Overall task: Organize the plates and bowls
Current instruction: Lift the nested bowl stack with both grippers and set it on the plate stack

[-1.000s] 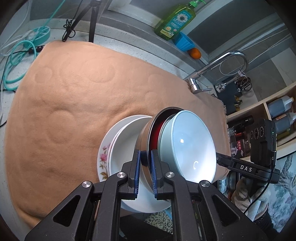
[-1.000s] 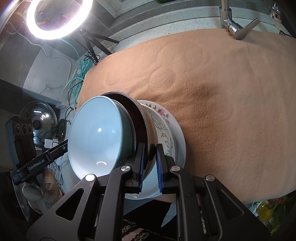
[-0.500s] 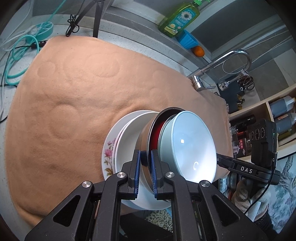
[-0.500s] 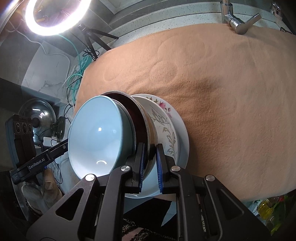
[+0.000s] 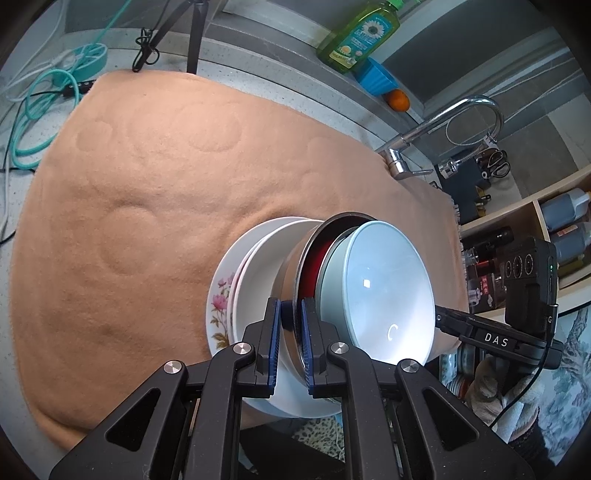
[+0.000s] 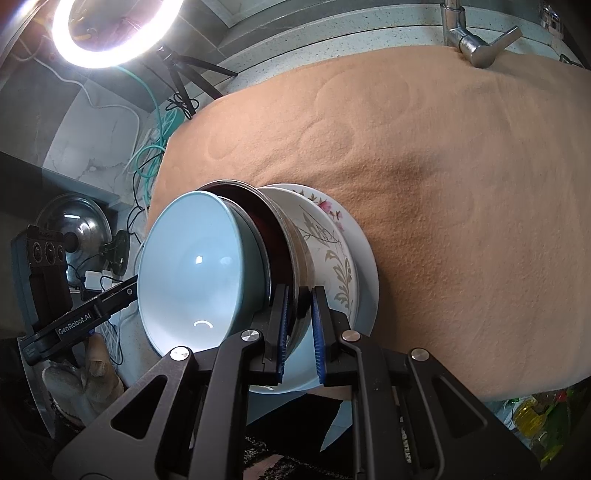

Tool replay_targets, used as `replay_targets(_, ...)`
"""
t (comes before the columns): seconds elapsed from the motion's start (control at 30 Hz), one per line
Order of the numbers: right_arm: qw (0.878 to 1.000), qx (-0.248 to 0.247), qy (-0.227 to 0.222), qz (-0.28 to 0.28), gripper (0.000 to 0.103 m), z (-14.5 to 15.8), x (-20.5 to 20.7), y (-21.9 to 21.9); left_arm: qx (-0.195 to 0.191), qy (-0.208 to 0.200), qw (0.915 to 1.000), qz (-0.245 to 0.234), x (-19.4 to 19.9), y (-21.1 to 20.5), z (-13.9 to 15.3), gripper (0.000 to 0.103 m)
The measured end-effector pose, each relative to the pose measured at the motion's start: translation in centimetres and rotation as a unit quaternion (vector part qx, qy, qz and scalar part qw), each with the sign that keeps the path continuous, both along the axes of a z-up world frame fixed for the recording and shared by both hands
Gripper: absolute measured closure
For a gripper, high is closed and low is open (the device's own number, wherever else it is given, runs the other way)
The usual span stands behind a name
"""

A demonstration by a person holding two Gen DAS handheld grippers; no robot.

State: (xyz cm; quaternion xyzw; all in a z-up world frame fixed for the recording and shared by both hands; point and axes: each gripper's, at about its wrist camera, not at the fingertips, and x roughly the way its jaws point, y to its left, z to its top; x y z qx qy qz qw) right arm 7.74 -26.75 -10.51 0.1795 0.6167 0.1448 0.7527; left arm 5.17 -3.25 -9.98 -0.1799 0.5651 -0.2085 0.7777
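A stack of dishes is held between both grippers above the near edge of the peach cloth [image 5: 147, 192]. A pale blue bowl [image 5: 380, 291] nests in a steel bowl [image 5: 291, 273] with a red inside, on white plates [image 5: 258, 280] and a flowered plate [image 5: 219, 302]. My left gripper [image 5: 291, 321] is shut on the steel bowl's rim. My right gripper [image 6: 297, 314] is shut on the same rim from the opposite side; there the blue bowl [image 6: 195, 273], steel bowl [image 6: 295, 251] and flowered plate [image 6: 332, 236] also show.
A tap [image 5: 436, 133] stands at the cloth's far right, with a green soap bottle [image 5: 358, 35], blue cup and orange on the ledge behind. Teal cables [image 5: 44, 96] and a tripod lie at the far left. A ring light [image 6: 110, 26] shines.
The stack, held by both grippers, has moved a little further in over the cloth; both grips are unchanged.
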Motion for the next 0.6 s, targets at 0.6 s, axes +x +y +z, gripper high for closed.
replay_targets(0.6, 0.999, -0.021, -0.044, 0.009, 0.081, 2.0, -1.5, -0.4, 0.018, -0.039, 0.999, 0.011, -1.1, 0.7, 1.9, 0.093)
